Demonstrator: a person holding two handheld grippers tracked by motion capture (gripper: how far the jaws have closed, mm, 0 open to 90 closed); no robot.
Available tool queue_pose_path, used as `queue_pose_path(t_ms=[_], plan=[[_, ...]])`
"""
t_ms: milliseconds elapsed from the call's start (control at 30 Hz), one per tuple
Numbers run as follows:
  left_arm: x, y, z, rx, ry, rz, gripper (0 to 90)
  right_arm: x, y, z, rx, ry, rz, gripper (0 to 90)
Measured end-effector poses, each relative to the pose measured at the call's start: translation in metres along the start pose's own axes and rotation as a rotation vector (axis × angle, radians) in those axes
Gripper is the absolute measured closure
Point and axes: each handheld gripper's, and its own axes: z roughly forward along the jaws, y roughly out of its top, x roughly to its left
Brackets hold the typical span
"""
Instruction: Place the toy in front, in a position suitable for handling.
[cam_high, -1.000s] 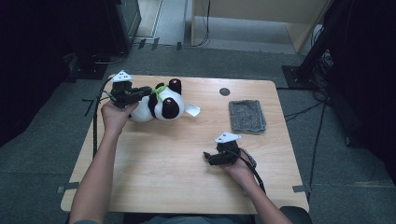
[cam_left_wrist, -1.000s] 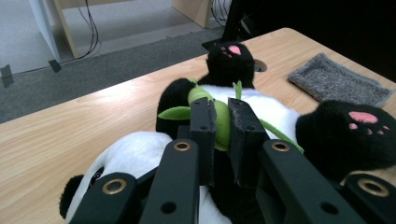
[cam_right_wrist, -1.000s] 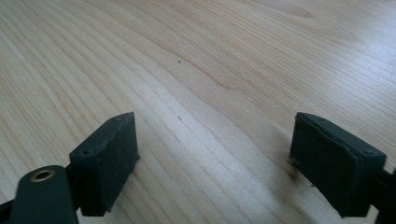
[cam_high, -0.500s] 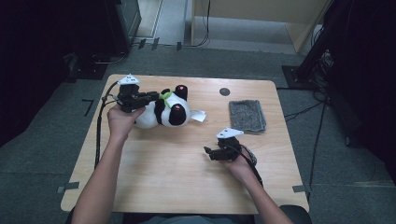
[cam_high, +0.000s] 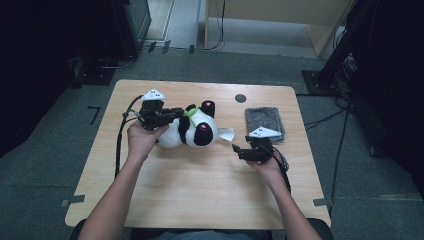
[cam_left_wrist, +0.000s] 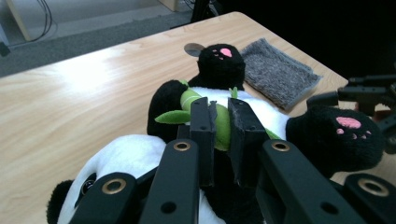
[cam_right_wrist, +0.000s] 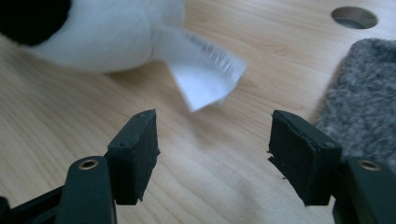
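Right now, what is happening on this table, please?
A person works a gripper in each hand. The left gripper has its jaws shut on the green piece at the chest of the panda toy, which lies on the wooden table. The right gripper, jaws open and just closing a little, points at the toy's white tag, beside a grey cloth.

Pale wood table (cam_high: 200, 190), square-cornered, set on grey carpet (cam_high: 45, 165). Near the far edge, a round hole (cam_high: 240, 98) in the top. Just right of that and a little nearer, a grey fuzzy cloth (cam_high: 264, 120), lying flat, roughly rectangular, apart from the hole. Tape marks (cam_high: 73, 201) on the carpet at the left and right near corners. Beyond the table, dark stands (cam_high: 131, 25) and cables (cam_high: 220, 30) on the floor.
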Motion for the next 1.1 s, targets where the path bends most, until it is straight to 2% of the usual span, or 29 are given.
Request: queue_pose_path(t_ms=[67,133,267,300,500,567,600,700,733,800,833,967,1100], plan=[[-0.006,-0.003,0.002,0.001,-0.011,-0.008,81.7,-0.003,0.001,-0.002,-0.008,-0.008,0.008,34.2],[-0.017,-0.006,0.003,0.012,-0.004,0.002,81.7,-0.007,0.002,-0.004,-0.014,-0.017,0.015,34.3],[-0.025,-0.007,0.003,0.012,-0.007,-0.003,81.6,-0.012,0.003,-0.007,-0.020,-0.027,0.022,34.3],[-0.030,-0.010,0.003,0.011,-0.021,-0.013,81.6,-0.013,0.003,-0.007,-0.021,-0.029,0.023,34.5],[-0.046,-0.018,0.007,0.032,-0.040,-0.005,81.3,-0.019,0.003,-0.008,-0.022,-0.054,0.030,35.1],[-0.046,-0.019,0.008,0.036,-0.045,-0.005,80.7,-0.021,0.002,-0.008,-0.020,-0.061,0.033,35.1],[-0.044,-0.021,0.008,0.031,-0.060,-0.018,80.4,-0.022,0.002,-0.008,-0.020,-0.065,0.037,35.1],[-0.044,-0.022,0.007,0.031,-0.064,-0.004,79.2,-0.023,0.002,-0.008,-0.020,-0.070,0.039,35.1],[-0.043,-0.023,0.005,0.036,-0.058,0.013,77.1,-0.025,0.002,-0.008,-0.021,-0.073,0.042,35.2],[-0.042,-0.023,0.005,0.035,-0.067,0.013,74.9,-0.025,0.002,-0.008,-0.020,-0.075,0.043,35.2],[-0.041,-0.024,0.003,0.026,-0.081,0.010,67.0,-0.026,0.001,-0.007,-0.020,-0.079,0.045,35.3],[-0.038,-0.025,0.000,0.009,-0.085,0.021,53.4,-0.028,0.001,-0.006,-0.021,-0.085,0.048,35.7],[-0.034,-0.027,-0.004,0.015,-0.093,0.049,46.8,-0.031,0.001,-0.007,-0.031,-0.101,0.054,37.2]])
